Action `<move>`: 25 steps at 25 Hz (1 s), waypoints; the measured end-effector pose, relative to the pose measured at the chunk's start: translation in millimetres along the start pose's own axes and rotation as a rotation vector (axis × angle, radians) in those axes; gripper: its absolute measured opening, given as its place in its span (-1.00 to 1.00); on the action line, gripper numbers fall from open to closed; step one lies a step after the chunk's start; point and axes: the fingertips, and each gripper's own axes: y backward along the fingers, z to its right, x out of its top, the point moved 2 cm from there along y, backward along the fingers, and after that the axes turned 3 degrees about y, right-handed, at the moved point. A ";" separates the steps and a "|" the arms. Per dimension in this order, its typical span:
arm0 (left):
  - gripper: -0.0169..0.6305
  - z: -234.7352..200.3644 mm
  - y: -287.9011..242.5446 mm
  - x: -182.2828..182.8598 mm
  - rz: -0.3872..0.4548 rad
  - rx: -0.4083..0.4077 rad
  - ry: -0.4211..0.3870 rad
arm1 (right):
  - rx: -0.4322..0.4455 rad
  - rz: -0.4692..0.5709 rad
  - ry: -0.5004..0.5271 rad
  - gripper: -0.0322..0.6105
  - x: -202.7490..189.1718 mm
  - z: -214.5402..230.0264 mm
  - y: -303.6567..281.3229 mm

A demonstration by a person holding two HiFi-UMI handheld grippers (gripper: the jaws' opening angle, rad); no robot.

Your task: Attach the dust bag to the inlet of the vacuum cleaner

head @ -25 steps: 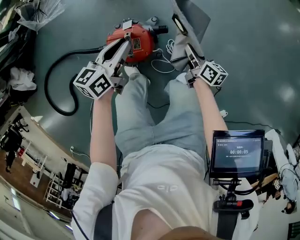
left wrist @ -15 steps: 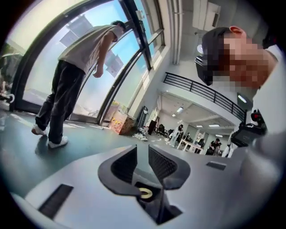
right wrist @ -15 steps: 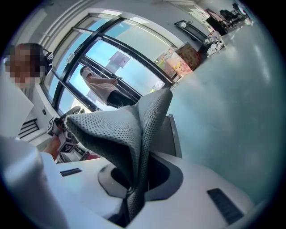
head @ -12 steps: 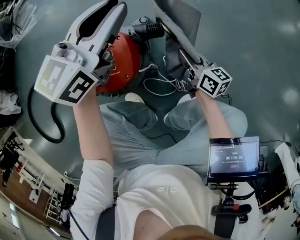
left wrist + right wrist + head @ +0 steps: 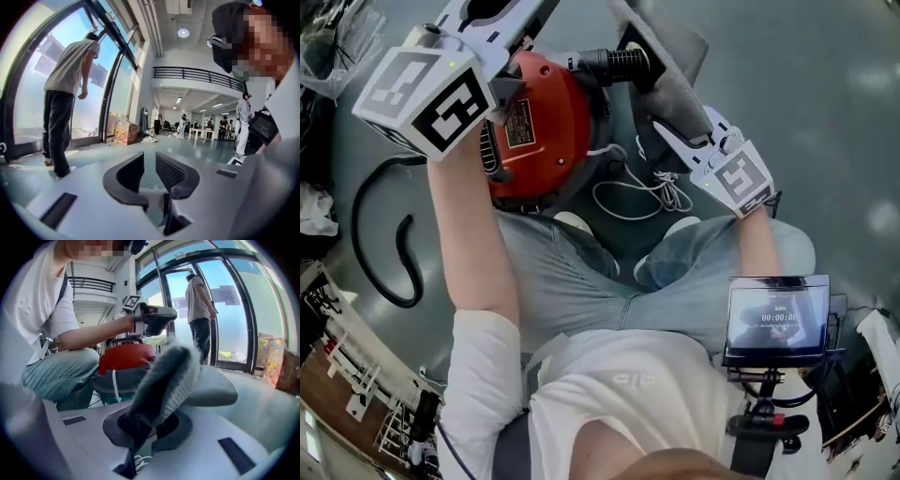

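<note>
1. Red domed vacuum cleaner (image 5: 539, 122) with a dark base sits on the grey-green floor (image 5: 825, 112), far left of centre, just beyond the seated person's knees.
2. Black ribbed nozzle (image 5: 614, 66) sticks out of the vacuum cleaner's far right side.
3. Grey knitted-fabric dust bag (image 5: 670, 89) lies right of the vacuum cleaner and just beside the nozzle. Cannot tell if bag and nozzle touch.
4. Right gripper (image 5: 152, 420): fingers (image 5: 168, 424) clenched on the near end of the dust bag. The bag rises from them, tilted toward the vacuum cleaner.
5. Left gripper (image 5: 149, 174): fingers (image 5: 127, 176) released, a gap between them with nothing in it. It is held above the vacuum cleaner's left side and points off across the hall.
6. Thin white cord (image 5: 628, 192) lies looped on the floor, between the vacuum cleaner and the right gripper.
7. Black flexible hose (image 5: 380, 244) curves on the floor, near left.
8. Small dark screen (image 5: 778, 319) on a stand, near right.
</note>
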 end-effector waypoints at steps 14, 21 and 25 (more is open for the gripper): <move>-0.69 21.3 -20.2 17.4 -0.001 -0.137 -0.047 | -0.024 -0.185 0.505 -0.79 47.7 -8.1 -3.9; -0.69 11.8 -17.7 21.3 0.013 -0.135 0.051 | 0.037 -0.129 0.409 -0.78 52.9 -3.7 3.5; -0.69 20.1 -19.4 17.4 -0.022 -0.159 0.019 | 0.010 -0.237 0.622 -0.78 43.9 -4.5 11.9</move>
